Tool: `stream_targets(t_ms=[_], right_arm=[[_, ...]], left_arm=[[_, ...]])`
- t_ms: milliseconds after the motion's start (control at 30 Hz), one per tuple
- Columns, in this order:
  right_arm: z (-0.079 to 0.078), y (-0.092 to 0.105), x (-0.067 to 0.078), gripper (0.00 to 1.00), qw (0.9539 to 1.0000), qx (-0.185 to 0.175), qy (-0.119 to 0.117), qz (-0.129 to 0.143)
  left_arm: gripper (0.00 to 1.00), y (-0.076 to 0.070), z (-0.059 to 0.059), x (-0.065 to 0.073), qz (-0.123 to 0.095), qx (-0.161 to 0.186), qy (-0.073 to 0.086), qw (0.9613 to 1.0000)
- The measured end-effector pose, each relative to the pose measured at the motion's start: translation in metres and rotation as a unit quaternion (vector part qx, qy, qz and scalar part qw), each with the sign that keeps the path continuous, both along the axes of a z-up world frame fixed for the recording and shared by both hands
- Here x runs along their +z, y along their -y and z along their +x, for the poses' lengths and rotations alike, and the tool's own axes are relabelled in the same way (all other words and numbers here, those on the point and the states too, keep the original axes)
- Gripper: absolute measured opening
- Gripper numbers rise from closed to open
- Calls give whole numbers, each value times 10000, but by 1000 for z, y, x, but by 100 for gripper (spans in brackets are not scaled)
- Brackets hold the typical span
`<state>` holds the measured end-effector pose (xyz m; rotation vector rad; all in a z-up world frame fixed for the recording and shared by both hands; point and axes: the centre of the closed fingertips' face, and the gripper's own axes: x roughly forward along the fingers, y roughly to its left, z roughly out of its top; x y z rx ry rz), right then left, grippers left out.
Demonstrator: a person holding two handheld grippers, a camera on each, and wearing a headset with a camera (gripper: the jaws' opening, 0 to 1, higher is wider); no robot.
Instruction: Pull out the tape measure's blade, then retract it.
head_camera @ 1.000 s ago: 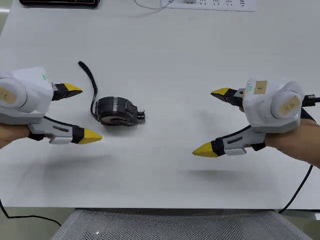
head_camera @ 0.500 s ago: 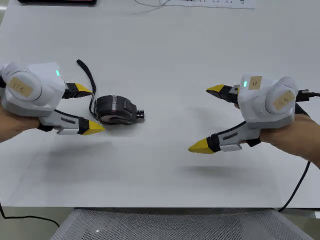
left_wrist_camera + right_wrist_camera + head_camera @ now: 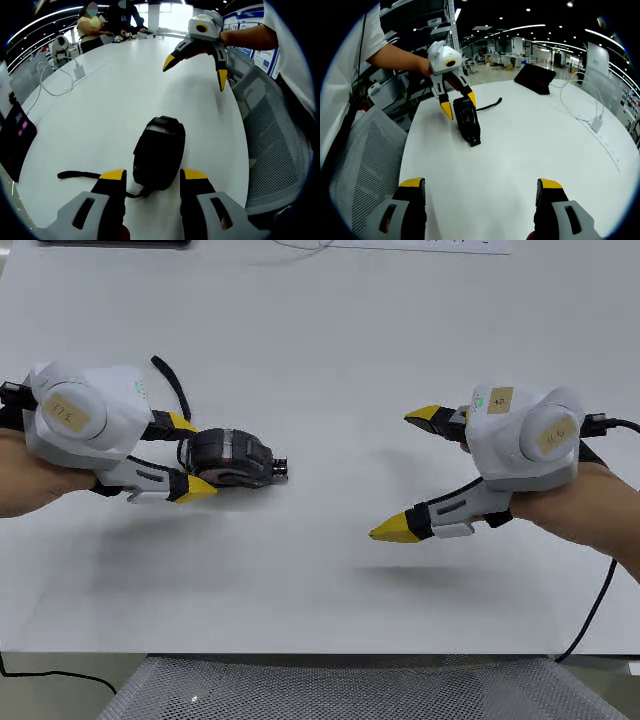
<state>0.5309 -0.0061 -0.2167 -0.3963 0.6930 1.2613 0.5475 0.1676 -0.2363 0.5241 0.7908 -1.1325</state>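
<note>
Mesh chair back [image 3: 300, 690] at the near edge, just under the lip of the white workbench [image 3: 330, 580]. Black cable [image 3: 598, 605] drops off the near right side of the bench, trailing from the right hand.

Right gripper [image 3: 402, 475]: held above bare bench on the right, well apart from the work. Jaws spread wide, nothing between them; yellow tips point left toward the middle of the bench. Its own view gives the same reading: two tips far apart with only white surface between.

Left gripper [image 3: 195, 456]: on the left, low at the bench surface. Jaws released, one yellow tip on each side of the rear end of the tape measure [image 3: 232, 458]. Left gripper view shows the case sitting in the gap between the tips. Right tip is close against the case and the left tip stands a little off it. Cannot tell whether either pad actually touches. No clamping visible.

Tape measure: dark grey and black case lying on the bench left of centre, blade fully wound in. Blade hook [image 3: 283, 470] sits at the case mouth, on the end facing the right gripper. Black wrist strap [image 3: 172, 382] runs from the case's left end, curving away toward the far left across the bench.

Farther out, right gripper view: dark tablet [image 3: 535, 77] lying on the far part of the bench, white power strip [image 3: 596, 123] with a white lead beside it. Left gripper view: two people [image 3: 107, 20] at the far end of the bench.
</note>
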Motion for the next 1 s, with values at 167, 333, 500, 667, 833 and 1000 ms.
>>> stream_targets(t_ms=[167, 333, 500, 667, 833, 1000], right_arm=[[1, -1, -1, 90, 10000, 19, -9, 3], [1, -2, -2, 90, 10000, 36, -19, 7], [1, -4, -4, 89, 10000, 59, -30, 22], [3, -7, -4, 88, 10000, 67, -7, 53], [4, -12, -5, 86, 9999, 140, 39, 91], [7, -22, -8, 80, 9995, 243, 98, 146]], left_arm=[[34, 2, 0, -3, 30, -76, -5, 10000], [32, 5, 1, -3, 25, -109, 9, 9999], [29, 6, 0, -5, 64, -171, 27, 9998], [29, 6, 0, -6, 84, -197, 54, 9998], [29, 6, 1, -6, 118, -240, 70, 9996], [28, 6, 1, -6, 162, -265, 97, 9995]])
